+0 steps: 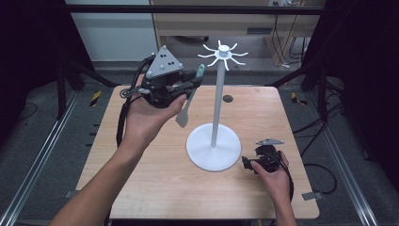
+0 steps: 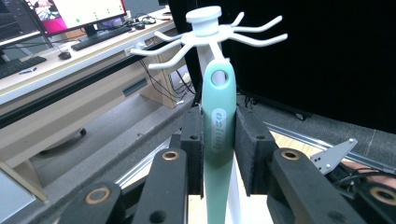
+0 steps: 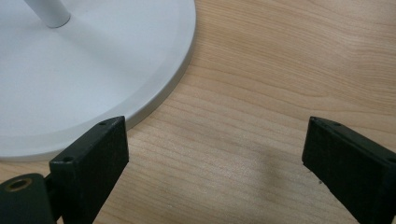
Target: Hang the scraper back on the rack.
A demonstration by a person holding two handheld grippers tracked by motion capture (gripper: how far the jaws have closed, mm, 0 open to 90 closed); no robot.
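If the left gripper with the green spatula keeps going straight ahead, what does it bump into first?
Probably the white stand. The left hand-held gripper points the spatula at the hooks on top, its handle hole just below one hook. How far away it is, I can't tell.

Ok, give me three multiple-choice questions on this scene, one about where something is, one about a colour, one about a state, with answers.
1. Where is the right claw?
A. Low beside the white stand's base
B. Raised by the stand's hooks
C. Off the table

2. What colour is the handle of the spatula?
A. Red
B. Pale green
C. Black

3. What state is the left claw in?
A. Open and empty
B. Shut on the spatula
C. Lying on the table

Answers: 1 A, the right gripper view shows the base's rim right by its jaws over the wood. 2 B, the left gripper view shows a pale green handle. 3 B, both jaws press the handle's sides.
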